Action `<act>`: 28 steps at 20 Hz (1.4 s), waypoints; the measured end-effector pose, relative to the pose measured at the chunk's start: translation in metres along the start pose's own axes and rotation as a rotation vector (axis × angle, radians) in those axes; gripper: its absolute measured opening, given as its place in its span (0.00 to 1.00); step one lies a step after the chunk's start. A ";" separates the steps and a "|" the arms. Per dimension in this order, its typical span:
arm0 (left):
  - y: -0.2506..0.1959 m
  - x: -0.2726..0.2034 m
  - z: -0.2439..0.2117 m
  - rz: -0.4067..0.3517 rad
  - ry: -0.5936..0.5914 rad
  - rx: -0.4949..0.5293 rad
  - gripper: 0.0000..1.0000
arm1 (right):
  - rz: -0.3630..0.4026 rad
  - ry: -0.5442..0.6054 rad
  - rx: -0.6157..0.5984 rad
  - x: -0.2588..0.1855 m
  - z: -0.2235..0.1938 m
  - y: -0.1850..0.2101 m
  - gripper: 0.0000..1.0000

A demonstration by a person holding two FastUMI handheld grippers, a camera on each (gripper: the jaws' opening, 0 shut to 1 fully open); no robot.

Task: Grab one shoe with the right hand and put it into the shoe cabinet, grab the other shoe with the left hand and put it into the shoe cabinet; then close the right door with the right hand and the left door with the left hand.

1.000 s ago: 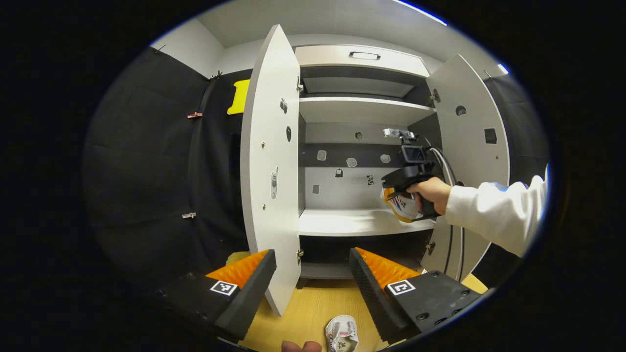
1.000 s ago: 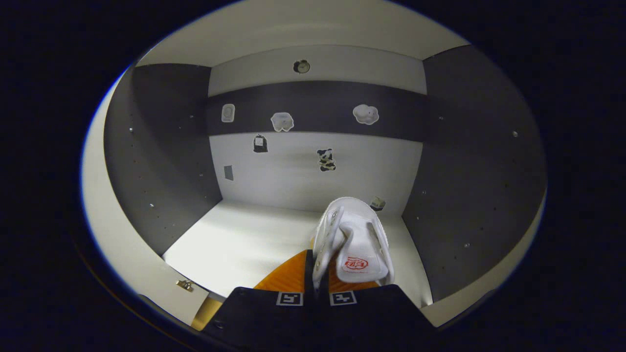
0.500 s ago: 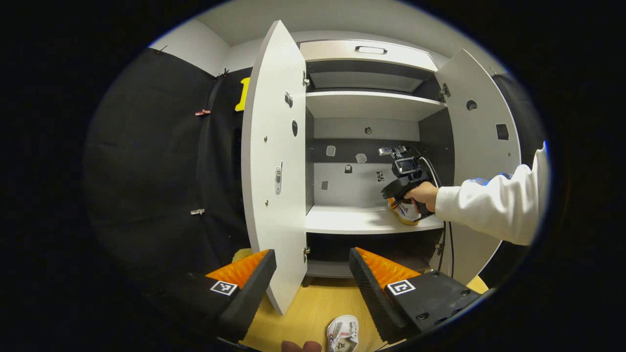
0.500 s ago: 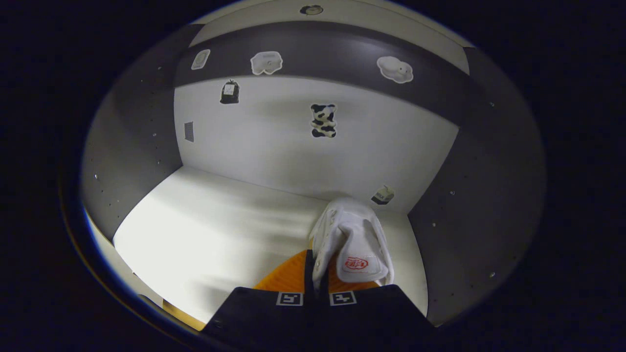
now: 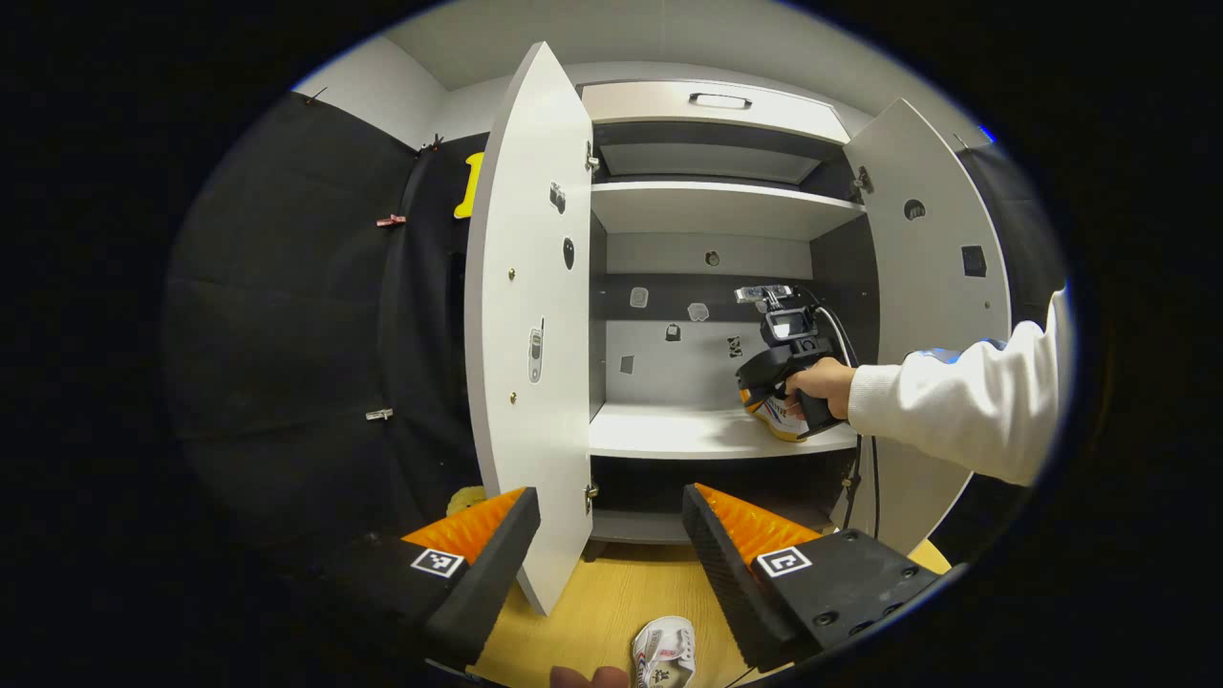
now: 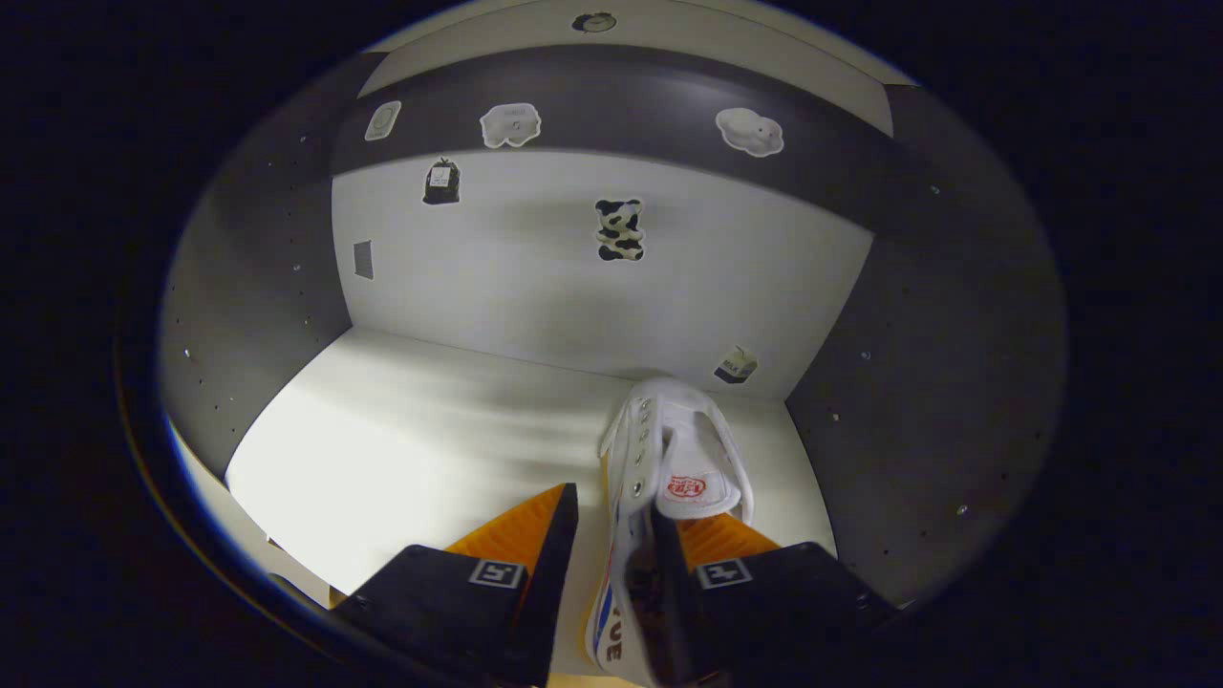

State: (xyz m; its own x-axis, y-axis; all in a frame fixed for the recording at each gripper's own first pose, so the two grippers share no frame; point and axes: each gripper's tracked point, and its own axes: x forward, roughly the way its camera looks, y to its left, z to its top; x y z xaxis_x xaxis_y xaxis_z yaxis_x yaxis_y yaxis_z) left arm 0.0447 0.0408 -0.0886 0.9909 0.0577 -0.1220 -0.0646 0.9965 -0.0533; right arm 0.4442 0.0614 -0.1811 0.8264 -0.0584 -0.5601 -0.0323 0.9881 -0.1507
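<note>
A white shoe (image 6: 674, 459) rests on the shoe cabinet's middle shelf (image 6: 411, 449), near its right rear corner. My right gripper (image 6: 611, 506) is open, and the shoe's side wall stands loosely between its spread fingers. In the left gripper view a hand holds that right gripper (image 5: 788, 368) inside the cabinet over the shoe (image 5: 776, 420). The other white shoe (image 5: 664, 655) lies on the wooden floor, low between my left gripper's fingers. My left gripper (image 5: 611, 535) hangs open in front of the cabinet, holding nothing. The left door (image 5: 530, 334) and the right door (image 5: 932, 268) both stand open.
An upper shelf (image 5: 717, 205) and a drawer with a handle (image 5: 717, 98) sit above the middle shelf. Stickers dot the cabinet's back wall (image 6: 611, 277). A white sleeve (image 5: 955, 411) reaches in from the right. The left door's edge hangs close ahead of my left gripper.
My right gripper's fingers have spread apart and let go of the shoe, which now sits on the shelf. The left gripper has hardly moved.
</note>
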 end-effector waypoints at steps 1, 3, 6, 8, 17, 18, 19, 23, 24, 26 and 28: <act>0.000 -0.002 0.000 -0.005 -0.005 0.000 0.95 | 0.008 -0.014 0.011 -0.009 0.000 0.002 0.67; 0.001 -0.007 0.002 -0.014 -0.013 0.001 0.95 | 0.022 -0.055 0.037 -0.032 0.001 0.004 0.87; 0.003 -0.014 0.000 -0.025 -0.014 0.003 0.95 | 0.055 -0.145 0.115 -0.074 0.005 0.006 0.97; 0.006 -0.017 -0.001 -0.029 -0.016 0.007 0.95 | 0.082 -0.215 0.165 -0.106 0.007 0.007 0.99; 0.014 -0.029 -0.012 -0.055 -0.035 0.023 0.95 | 0.139 -0.504 0.189 -0.274 -0.022 0.002 0.99; 0.014 -0.029 -0.018 -0.066 -0.043 0.029 0.95 | 0.148 -0.531 0.187 -0.294 -0.029 0.003 0.99; 0.012 -0.029 -0.029 -0.081 -0.039 0.034 0.95 | 0.155 -0.551 0.182 -0.309 -0.036 0.003 0.99; 0.009 -0.034 -0.104 -0.117 0.051 0.042 0.95 | 0.172 -0.606 0.153 -0.362 -0.060 0.002 0.99; 0.008 -0.035 -0.123 -0.125 0.072 0.038 0.95 | 0.169 -0.620 0.144 -0.372 -0.062 0.000 0.98; 0.002 -0.039 -0.166 -0.144 0.130 0.048 0.95 | 0.162 -0.641 0.135 -0.393 -0.065 -0.007 0.98; -0.007 -0.044 -0.208 -0.168 0.197 0.071 0.95 | 0.164 -0.648 0.142 -0.408 -0.066 -0.015 0.98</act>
State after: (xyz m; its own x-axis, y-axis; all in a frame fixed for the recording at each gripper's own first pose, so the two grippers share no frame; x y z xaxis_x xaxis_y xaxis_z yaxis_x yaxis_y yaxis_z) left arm -0.0228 0.0191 -0.2892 0.9445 -0.1144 -0.3078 0.1136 0.9933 -0.0204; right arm 0.0703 0.0609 -0.0046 0.9882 0.1474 0.0410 -0.1486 0.9885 0.0278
